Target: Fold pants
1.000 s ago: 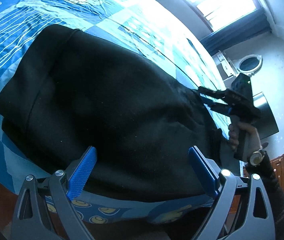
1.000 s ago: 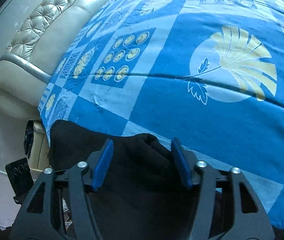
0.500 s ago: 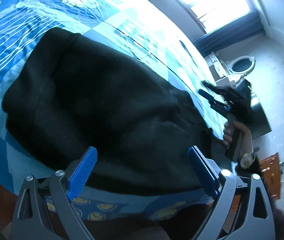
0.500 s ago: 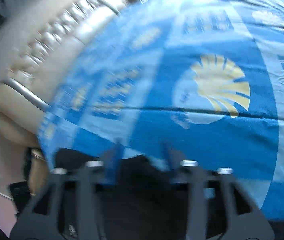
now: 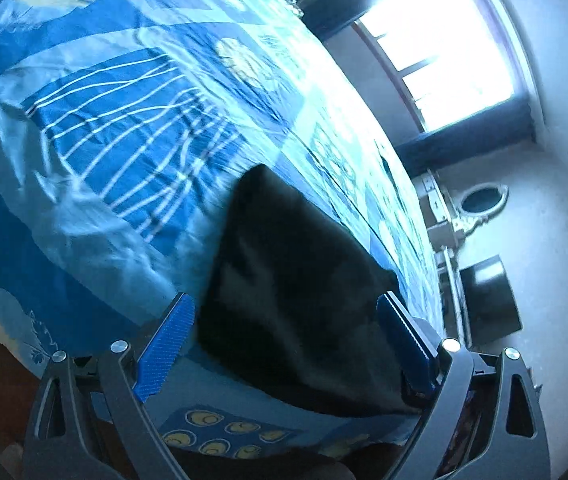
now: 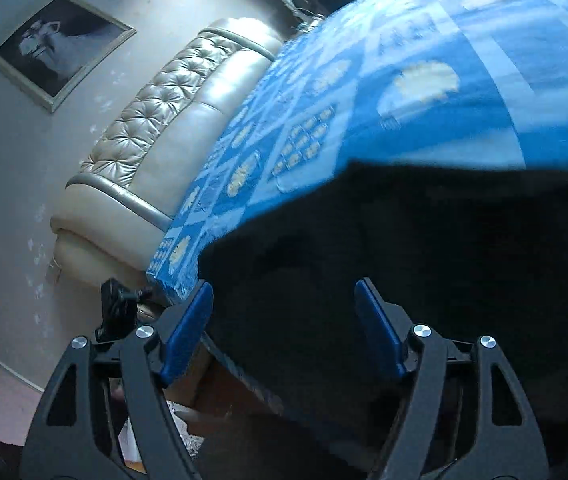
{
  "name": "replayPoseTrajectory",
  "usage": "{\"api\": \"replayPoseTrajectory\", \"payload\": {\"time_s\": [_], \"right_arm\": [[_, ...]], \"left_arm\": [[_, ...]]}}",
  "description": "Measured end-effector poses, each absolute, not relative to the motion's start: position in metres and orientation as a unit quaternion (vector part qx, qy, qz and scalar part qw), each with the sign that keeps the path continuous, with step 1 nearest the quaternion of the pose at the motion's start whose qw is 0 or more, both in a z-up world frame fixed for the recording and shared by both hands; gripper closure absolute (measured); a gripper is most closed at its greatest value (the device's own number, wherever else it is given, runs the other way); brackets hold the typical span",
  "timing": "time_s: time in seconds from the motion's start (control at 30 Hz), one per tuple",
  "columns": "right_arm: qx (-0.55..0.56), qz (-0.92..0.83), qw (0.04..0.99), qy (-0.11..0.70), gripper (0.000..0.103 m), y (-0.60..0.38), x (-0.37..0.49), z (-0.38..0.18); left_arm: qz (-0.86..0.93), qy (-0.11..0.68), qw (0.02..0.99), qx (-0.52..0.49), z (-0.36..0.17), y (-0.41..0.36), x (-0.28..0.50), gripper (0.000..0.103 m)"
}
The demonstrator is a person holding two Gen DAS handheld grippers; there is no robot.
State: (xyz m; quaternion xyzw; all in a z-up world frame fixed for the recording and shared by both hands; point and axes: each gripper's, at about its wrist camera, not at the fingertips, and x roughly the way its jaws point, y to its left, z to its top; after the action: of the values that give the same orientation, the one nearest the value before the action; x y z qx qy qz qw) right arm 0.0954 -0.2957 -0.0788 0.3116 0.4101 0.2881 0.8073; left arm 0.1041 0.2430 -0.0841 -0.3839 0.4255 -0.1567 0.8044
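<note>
No legible txt, labels, brands or nos. anywhere.

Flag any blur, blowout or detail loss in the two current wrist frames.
Left wrist: window blown out to white, glare washing the far bedsheet; sheet pattern smeared by motion; black pants show blotchy compression patches. Right wrist: pants are near-solid black with no visible folds; sheet soft; tufted headboard and framed picture sharper. Both bent by fisheye.

Black pants; blue-white patterned bedsheet, yellow fans; blue-padded claws; cream headboard.
</note>
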Motion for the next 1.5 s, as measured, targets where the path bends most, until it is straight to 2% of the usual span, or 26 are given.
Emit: {"api": "replayPoseTrajectory", "payload": {"time_s": [0.37, 0.63, 0.8, 0.87, 0.9, 0.93, 0.97, 1.0, 1.13, 1.5], "right_arm": [[0.322, 0.283, 0.805, 0.411, 0.029, -0.294, 0.067, -0.095], [0.325, 0.291, 0.796, 0.419, 0.029, -0.282, 0.066, -0.105], [0.326, 0.288, 0.797, 0.42, 0.029, -0.281, 0.065, -0.108], [0.329, 0.287, 0.796, 0.418, 0.029, -0.283, 0.065, -0.11], [0.331, 0.287, 0.796, 0.417, 0.029, -0.283, 0.065, -0.11], [0.332, 0.287, 0.796, 0.416, 0.029, -0.283, 0.064, -0.11], [0.334, 0.287, 0.797, 0.414, 0.029, -0.284, 0.064, -0.112], [0.334, 0.287, 0.796, 0.414, 0.029, -0.284, 0.064, -0.112], [0.337, 0.286, 0.796, 0.413, 0.029, -0.285, 0.062, -0.114], [0.353, 0.264, 0.807, 0.392, 0.029, -0.306, 0.052, -0.106]], "left_arm": [[-0.182, 0.422, 0.744, -0.484, -0.127, 0.248, 0.104, 0.012], [-0.231, 0.438, 0.763, -0.416, -0.118, 0.229, 0.11, 0.012], [-0.213, 0.418, 0.741, -0.481, -0.128, 0.233, 0.12, 0.012], [-0.202, 0.418, 0.742, -0.484, -0.13, 0.234, 0.119, 0.018], [-0.192, 0.425, 0.75, -0.469, -0.129, 0.233, 0.118, 0.034], [-0.173, 0.442, 0.764, -0.438, -0.128, 0.23, 0.117, 0.059], [-0.15, 0.459, 0.776, -0.405, -0.126, 0.229, 0.116, 0.072], [-0.147, 0.465, 0.779, -0.393, -0.126, 0.228, 0.115, 0.078], [-0.157, 0.456, 0.768, -0.422, -0.124, 0.233, 0.112, 0.088], [-0.169, 0.432, 0.776, -0.427, -0.068, 0.206, 0.126, 0.09]]}}
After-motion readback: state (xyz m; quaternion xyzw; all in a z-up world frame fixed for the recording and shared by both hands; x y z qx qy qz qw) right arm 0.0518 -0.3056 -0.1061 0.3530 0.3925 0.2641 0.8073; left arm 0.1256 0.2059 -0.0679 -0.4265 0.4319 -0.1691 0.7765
